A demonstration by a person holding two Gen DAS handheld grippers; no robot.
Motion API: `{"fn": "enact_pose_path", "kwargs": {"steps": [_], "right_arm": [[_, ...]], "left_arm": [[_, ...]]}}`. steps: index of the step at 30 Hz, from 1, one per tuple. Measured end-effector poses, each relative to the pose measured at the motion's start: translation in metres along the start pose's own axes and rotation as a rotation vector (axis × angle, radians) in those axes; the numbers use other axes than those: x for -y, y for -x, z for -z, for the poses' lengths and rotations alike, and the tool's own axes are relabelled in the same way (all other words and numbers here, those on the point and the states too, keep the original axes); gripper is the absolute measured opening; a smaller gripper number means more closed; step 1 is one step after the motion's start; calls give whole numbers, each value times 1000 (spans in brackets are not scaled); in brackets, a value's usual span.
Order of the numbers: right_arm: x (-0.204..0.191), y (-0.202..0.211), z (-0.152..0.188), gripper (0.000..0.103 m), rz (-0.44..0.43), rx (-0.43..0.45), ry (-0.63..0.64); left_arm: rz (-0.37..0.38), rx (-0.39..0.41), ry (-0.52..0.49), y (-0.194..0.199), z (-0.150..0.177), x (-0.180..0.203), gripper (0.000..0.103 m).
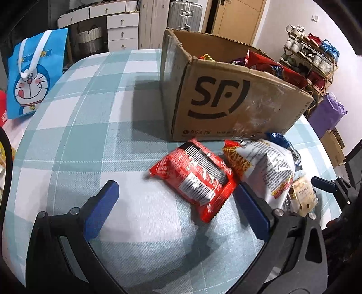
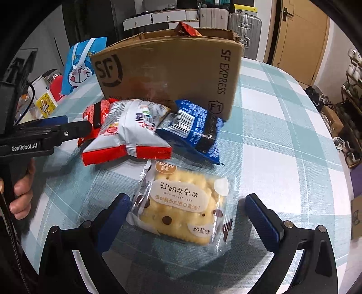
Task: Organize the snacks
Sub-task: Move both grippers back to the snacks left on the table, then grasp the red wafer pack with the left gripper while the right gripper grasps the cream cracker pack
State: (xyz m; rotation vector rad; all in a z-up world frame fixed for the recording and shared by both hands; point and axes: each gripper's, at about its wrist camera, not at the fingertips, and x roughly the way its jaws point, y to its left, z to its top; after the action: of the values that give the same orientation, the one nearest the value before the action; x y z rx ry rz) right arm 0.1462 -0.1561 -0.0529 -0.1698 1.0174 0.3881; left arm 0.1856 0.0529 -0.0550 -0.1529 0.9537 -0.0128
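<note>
A cardboard SF box (image 1: 226, 101) with snacks inside stands on the checked table; it also shows in the right wrist view (image 2: 172, 74). In front of it lie a red packet (image 1: 194, 178), a white-and-red bag (image 1: 264, 167) and a blue packet (image 2: 194, 129). The white-and-red bag (image 2: 133, 133) overlaps the red packet (image 2: 95, 115). My left gripper (image 1: 178, 201) is open, its jaws either side of the red packet's near end. My right gripper (image 2: 187, 214) is open around a clear-wrapped nougat cracker (image 2: 185, 205), which also shows in the left wrist view (image 1: 303, 196).
A blue Doraemon bag (image 1: 34, 74) stands at the table's far left, with small boxes (image 2: 45, 104) beside it. A shoe rack (image 1: 310, 61) and purple bag (image 1: 325, 113) stand beyond the right edge. Drawers and a suitcase (image 1: 184, 13) line the back wall.
</note>
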Motion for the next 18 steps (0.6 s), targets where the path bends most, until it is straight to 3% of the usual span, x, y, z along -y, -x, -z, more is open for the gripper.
{"fn": "enact_pose_path", "kwargs": {"steps": [8, 14, 16, 18], "right_arm": [[25, 1, 2, 103, 35, -10, -23], [33, 2, 2, 103, 37, -9, -31], [34, 2, 2, 103, 40, -5, -33], [35, 2, 2, 103, 41, 0, -41]], "left_arm": [[-32, -29, -87, -17, -16, 8, 102], [-7, -58, -155, -28, -19, 16, 102], [-13, -58, -162, -30, -20, 18, 98], [2, -65, -156, -33, -20, 18, 84]]}}
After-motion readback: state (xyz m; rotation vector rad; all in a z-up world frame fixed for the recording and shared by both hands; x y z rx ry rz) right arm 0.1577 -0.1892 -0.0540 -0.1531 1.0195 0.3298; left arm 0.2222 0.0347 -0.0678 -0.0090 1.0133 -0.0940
